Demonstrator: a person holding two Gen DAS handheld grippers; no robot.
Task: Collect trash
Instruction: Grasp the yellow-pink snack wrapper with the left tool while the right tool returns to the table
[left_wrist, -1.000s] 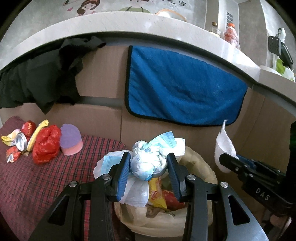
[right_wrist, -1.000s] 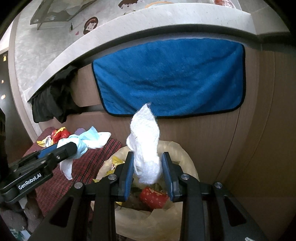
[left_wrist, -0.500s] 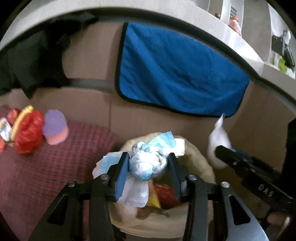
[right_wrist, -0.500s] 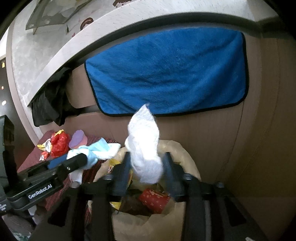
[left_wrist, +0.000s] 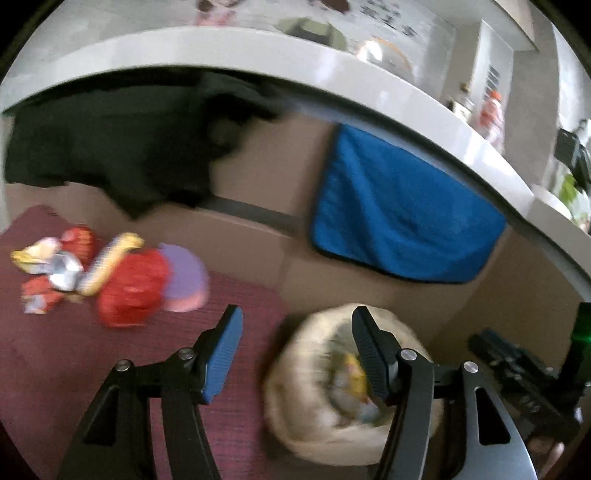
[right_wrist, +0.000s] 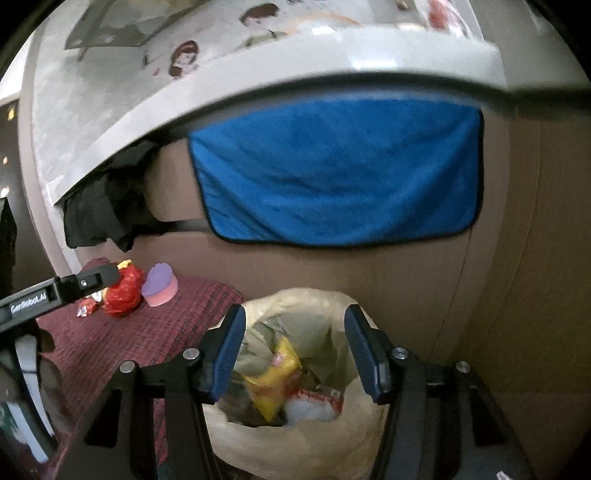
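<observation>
The beige trash bag (right_wrist: 325, 301) stands open below my right gripper (right_wrist: 294, 321), whose jaws are opening with nothing between them. Inside lie a yellow wrapper (right_wrist: 275, 376) and a white tissue wad (right_wrist: 310, 408). My left gripper (left_wrist: 295, 321) is also opening and empty, over the bag's left rim (left_wrist: 295, 354) and the plaid cloth. Loose trash lies at the cloth's far left: a red wrapper (left_wrist: 129, 291), a crushed can (left_wrist: 64, 271), a yellow wrapper (left_wrist: 118, 245) and a purple-and-pink block (left_wrist: 183, 280). One left finger (right_wrist: 99, 275) shows near that pile in the right wrist view.
A dark red plaid cloth (left_wrist: 240, 314) covers the surface left of the bag. Behind it a brown cabinet front carries a blue towel (right_wrist: 340, 170) and a black garment (left_wrist: 110, 147) under a pale countertop (left_wrist: 369, 74). The right gripper's finger (left_wrist: 495, 350) is at the right.
Both grippers opened and let go of their tissue wads, which are gone from between the fingers. The left gripper swung left, so the bag now sits to its right.
</observation>
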